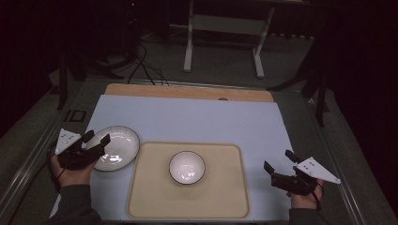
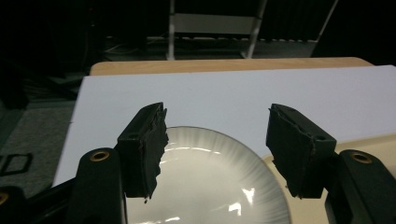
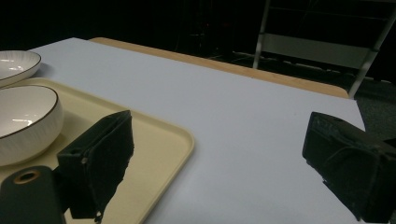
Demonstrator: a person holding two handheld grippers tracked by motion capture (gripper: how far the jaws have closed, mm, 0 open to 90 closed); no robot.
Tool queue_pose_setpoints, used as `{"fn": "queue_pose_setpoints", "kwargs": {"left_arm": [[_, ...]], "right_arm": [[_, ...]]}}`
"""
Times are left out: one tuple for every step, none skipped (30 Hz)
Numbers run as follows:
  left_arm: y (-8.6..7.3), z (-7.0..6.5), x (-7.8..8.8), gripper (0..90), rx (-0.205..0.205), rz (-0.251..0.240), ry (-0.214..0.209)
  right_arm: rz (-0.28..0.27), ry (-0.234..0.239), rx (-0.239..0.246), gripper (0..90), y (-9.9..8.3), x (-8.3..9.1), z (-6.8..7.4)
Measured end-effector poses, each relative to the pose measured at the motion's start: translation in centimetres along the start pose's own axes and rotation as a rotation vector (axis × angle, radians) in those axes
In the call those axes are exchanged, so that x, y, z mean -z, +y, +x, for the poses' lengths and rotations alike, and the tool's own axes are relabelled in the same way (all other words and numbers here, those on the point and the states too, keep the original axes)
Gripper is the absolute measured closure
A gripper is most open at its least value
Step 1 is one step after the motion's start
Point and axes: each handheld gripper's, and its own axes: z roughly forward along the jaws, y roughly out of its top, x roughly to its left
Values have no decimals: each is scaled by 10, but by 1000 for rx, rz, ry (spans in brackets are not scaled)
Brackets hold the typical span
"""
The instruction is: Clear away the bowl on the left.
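A white plate (image 1: 112, 147) with a dark rim lies on the pale mat, just left of a beige tray (image 1: 225, 197). A white bowl (image 1: 187, 167) stands upright in the middle of the tray. My left gripper (image 1: 97, 138) hovers open over the plate's left edge. In the left gripper view the plate (image 2: 210, 186) spreads below and between the open left gripper (image 2: 217, 114), untouched by either pad. My right gripper (image 1: 278, 160) stands open over the mat to the right of the tray, holding nothing. The right gripper view has the right gripper (image 3: 219, 119), the tray (image 3: 159, 140), the bowl (image 3: 23, 116) and the plate (image 3: 14, 63).
The pale mat (image 1: 197, 117) covers most of the table, with a wooden strip (image 1: 187, 91) along its far edge. A white metal stand (image 1: 223, 28) and cables (image 1: 145, 70) are on the floor beyond. Grey table rails run along both sides.
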Motion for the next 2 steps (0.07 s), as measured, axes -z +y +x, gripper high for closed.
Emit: {"fn": "queue_pose_setpoints", "kwargs": {"left_arm": [[0,0,0,384,0,0,0],[0,1,0,384,-1,-1,8]], "right_arm": [[0,0,0,86,0,0,0],[1,0,-1,87,0,0,0]]}}
